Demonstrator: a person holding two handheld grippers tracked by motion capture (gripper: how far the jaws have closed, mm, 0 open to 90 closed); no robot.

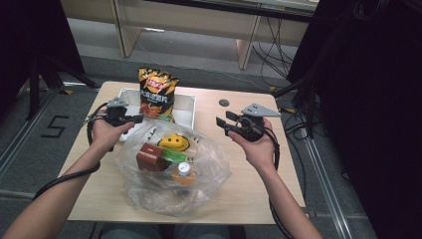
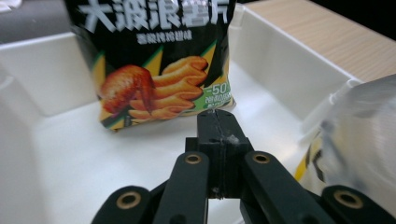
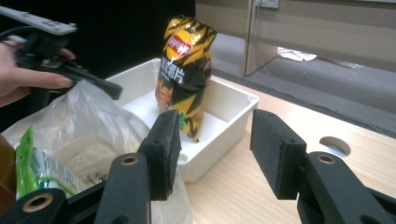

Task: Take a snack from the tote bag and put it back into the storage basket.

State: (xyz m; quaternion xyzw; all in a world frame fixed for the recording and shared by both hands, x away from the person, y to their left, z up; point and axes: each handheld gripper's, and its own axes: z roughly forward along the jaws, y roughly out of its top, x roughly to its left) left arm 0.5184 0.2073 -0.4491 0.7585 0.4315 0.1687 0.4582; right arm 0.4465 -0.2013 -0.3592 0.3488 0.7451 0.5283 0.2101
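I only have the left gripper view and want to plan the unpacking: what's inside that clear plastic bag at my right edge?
Observer: A brown box, a green packet and a bottle with a white cap lie in the plastic bag.
Operator: Is the right tool busy?
Observer: No, the right tool is open and holds nothing.
Operator: Does the chip bag stand upright?
Observer: Yes, the chip bag stands upright in the white tray.

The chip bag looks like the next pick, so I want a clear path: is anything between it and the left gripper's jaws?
Nothing: in the left gripper view, bare white tray floor separates the shut left gripper from the chip bag.
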